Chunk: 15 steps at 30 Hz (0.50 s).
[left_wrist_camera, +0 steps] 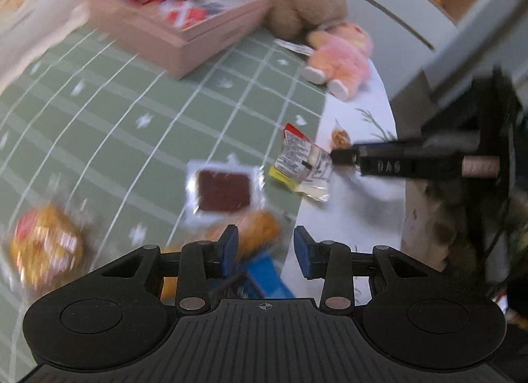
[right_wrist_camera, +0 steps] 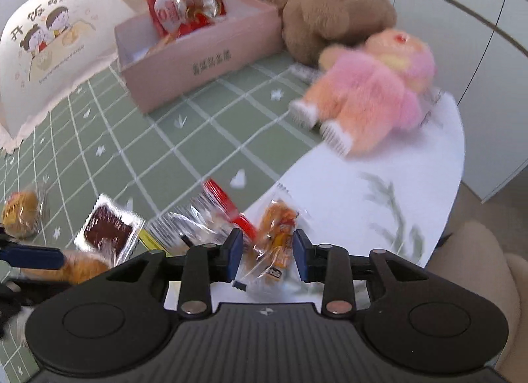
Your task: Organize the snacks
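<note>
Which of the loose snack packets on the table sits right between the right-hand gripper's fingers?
The orange snack packet in clear wrap, lying between the open right gripper; the dark brown square packet lies further left.

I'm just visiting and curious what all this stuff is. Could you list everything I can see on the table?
Box: one, pink, at the far side of the table, with red snack packets inside.
Brown plush toy: one, right of the box.
Pink plush toy: one, pink and orange, in front of the brown one.
Cushion: one, cream with cartoon children, far left.
Dark brown snack in clear wrap: one, on the green checked cloth.
Round orange snack: one, near left.
Red and yellow packet: one, at the cloth's edge.
Orange snack in clear wrap: one, between the right tongs.
Left tongs: open, blue pads.
Right tongs: open, blue pads.
</note>
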Available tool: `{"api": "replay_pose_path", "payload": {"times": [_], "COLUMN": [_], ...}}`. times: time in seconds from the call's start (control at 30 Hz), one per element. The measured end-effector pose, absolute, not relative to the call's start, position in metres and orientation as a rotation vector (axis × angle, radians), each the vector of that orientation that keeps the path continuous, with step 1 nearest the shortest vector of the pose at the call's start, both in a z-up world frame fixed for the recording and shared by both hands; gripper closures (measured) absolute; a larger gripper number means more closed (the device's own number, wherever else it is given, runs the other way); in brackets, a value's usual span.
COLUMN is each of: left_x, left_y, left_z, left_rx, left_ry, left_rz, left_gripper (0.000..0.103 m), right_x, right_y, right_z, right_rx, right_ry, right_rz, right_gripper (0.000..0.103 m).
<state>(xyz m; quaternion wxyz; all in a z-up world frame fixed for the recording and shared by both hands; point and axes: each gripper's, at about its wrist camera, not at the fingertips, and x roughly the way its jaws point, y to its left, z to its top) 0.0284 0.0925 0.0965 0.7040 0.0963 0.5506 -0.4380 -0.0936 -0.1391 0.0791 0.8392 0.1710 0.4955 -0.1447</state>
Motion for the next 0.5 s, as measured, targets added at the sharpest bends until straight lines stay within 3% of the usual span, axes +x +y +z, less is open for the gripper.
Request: {"api": "replay_pose_path", "payload": {"times": [0.37,0.5], "left_x": [-0.009,-0.031], "left_y": [0.158,0.162], "left_z": [0.095,0.085], "left_rx": [0.170,0.187], "left_ry": [1.332,1.406], "left_rz": [-0.922,-0.963], "left_gripper": [0.063,0.064], "right_x": [-0.058,-0.062], "right_y": [-0.078,-0.075], "right_z": [0.095,0.095], "right_rx": [0.277,0.248], "right_ry": [1.024,1.043], "right_rz": [-0.080,-0.061], "right_gripper": [0.067,0.061]}}
